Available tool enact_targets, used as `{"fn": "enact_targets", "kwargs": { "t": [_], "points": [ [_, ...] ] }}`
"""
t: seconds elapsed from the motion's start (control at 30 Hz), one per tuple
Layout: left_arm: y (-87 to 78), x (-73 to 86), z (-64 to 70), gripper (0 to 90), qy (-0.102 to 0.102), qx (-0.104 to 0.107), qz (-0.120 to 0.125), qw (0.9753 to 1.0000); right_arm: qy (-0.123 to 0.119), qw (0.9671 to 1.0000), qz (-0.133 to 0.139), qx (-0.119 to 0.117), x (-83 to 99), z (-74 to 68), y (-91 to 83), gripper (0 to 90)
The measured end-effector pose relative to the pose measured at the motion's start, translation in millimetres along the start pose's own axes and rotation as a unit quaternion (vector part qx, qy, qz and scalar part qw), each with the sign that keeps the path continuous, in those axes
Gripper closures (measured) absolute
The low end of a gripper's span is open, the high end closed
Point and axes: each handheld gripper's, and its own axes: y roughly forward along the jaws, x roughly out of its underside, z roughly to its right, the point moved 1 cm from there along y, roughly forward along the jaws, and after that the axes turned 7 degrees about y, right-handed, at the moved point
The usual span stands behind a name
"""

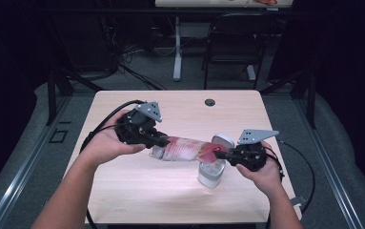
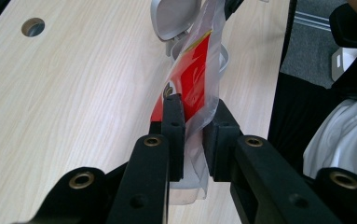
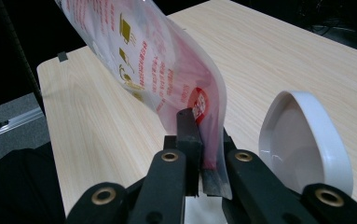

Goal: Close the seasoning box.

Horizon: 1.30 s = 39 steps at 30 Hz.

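Observation:
A clear plastic pouch (image 1: pixel 185 149) with red print hangs stretched between my two grippers above the wooden table (image 1: pixel 123 186). My left gripper (image 1: pixel 163 140) is shut on the pouch's left end; in the left gripper view its jaws pinch the pouch (image 2: pixel 192 93) at my left gripper (image 2: pixel 192 135). My right gripper (image 1: pixel 222 154) is shut on the other end; in the right gripper view the pouch (image 3: pixel 157 60) rises from my right gripper (image 3: pixel 204 144). Under the right end stands a small white bin (image 1: pixel 211 174) with its flip lid (image 1: pixel 223 140) open.
The bin's white lid (image 3: pixel 306 140) stands just right of my right gripper's jaws. A cable hole (image 1: pixel 210 102) lies near the table's far edge. Behind the table are a black chair (image 1: pixel 232 43) and a desk leg (image 1: pixel 177 47). Cables trail from both grippers.

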Motion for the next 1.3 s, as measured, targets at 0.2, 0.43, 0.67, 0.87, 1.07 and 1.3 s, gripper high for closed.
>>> {"fn": "enact_targets", "kwargs": {
  "t": [0.2, 0.43, 0.67, 0.87, 1.07, 1.3],
  "points": [
    [0.1, -1.9, -0.2, 80.3, 0.002, 0.0, 0.0, 1.0, 0.001, 1.0, 0.001, -0.001, 0.1, 0.4, -0.6, 88.6],
    [0.0, -4.5, 0.1, 80.3, 0.003, 0.001, 0.0, 1.0, 0.003, 1.0, 0.003, -0.003, 0.2, 1.0, -2.1, 88.6],
    [0.3, -6.9, 1.0, 80.3, 0.004, 0.001, 0.0, 1.0, 0.003, 1.0, 0.001, -0.003, 0.6, 1.2, -3.5, 88.6],
    [1.2, -8.8, 1.0, 80.3, 0.007, 0.003, 0.001, 1.0, 0.006, 1.0, 0.001, -0.005, 1.8, 1.8, -3.8, 88.6],
    [1.5, -11.1, 2.0, 80.4, 0.008, 0.004, 0.002, 1.0, 0.004, 1.0, -0.005, -0.002, 2.5, 2.6, -4.3, 88.4],
    [1.8, -12.1, 0.5, 80.3, 0.008, 0.004, 0.002, 1.0, 0.003, 1.0, -0.006, -0.001, 3.1, 3.0, -4.6, 88.4]
  ]
}}
